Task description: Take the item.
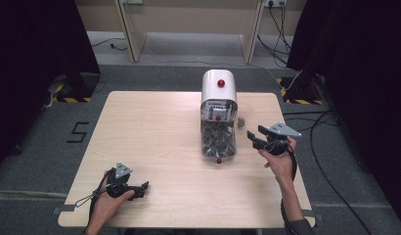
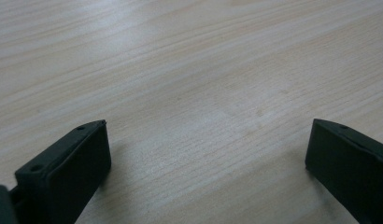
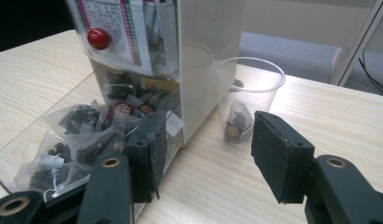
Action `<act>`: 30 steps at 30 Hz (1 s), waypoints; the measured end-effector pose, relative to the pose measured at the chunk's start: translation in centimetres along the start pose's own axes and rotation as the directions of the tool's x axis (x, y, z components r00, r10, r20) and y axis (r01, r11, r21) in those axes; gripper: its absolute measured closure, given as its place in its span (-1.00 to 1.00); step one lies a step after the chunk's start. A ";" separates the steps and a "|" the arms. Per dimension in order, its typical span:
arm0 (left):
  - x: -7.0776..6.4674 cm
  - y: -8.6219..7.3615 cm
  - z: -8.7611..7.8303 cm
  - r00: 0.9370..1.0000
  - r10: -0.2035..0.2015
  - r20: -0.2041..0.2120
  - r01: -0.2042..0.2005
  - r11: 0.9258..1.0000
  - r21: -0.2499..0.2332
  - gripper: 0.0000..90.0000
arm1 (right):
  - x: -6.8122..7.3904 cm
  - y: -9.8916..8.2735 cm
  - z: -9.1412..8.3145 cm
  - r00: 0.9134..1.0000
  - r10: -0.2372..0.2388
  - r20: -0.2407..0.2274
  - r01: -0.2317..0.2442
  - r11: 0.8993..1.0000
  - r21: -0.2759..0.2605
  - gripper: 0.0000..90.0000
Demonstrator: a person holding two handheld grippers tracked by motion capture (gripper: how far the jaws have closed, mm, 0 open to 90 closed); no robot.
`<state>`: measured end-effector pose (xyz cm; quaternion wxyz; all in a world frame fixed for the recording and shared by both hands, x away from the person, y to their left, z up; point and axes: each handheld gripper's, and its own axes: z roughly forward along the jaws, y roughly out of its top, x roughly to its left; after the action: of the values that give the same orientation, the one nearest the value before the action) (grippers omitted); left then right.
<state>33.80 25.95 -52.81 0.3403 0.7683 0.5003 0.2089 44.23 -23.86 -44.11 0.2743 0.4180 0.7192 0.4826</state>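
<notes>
White plastic forms the dispenser (image 1: 218, 105) at the middle of the table (image 1: 154, 132); a red knob (image 3: 99, 38) sits on its printed label, whose red and green columns of small print are too fine to read. Its clear open drawer (image 3: 40, 149) holds tea bags (image 3: 82, 135). Just beside the dispenser stands a clear plastic cup (image 3: 248, 100) with one tea bag inside. The right gripper (image 3: 206, 154) points at the cup, jaws spread about halfway and empty, the cup apart beyond them. The left gripper (image 2: 206, 158) rests low over bare wood, jaws wide apart, holding nothing. The table is pale wood grain, standing on grey carpet between black curtains, with cables trailing at the right.
</notes>
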 end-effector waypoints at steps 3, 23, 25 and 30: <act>0.0 0.0 0.0 1.000 0.000 0.000 0.000 1.000 0.000 -1.00 | 0.2 0.0 -0.2 1.000 0.002 -0.002 -0.002 1.000 -0.006 0.03; 0.0 0.0 0.0 1.000 0.000 0.000 0.000 1.000 0.000 -1.00 | 0.5 -1.4 -1.4 1.000 0.026 0.003 -0.026 1.000 0.000 -0.10; 0.0 0.0 0.0 1.000 0.001 0.000 -0.001 1.000 0.001 -1.00 | 0.4 -1.6 -1.6 0.999 0.033 0.009 -0.033 0.999 0.002 -0.13; 0.0 0.0 0.0 1.000 0.000 0.000 0.000 1.000 0.000 -1.00 | 0.2 -2.1 -2.2 0.995 0.097 0.004 -0.097 0.995 0.010 -0.24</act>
<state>33.80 25.95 -52.81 0.3402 0.7684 0.5002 0.2089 41.63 -25.14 -45.19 0.2498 0.4547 0.7001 0.4906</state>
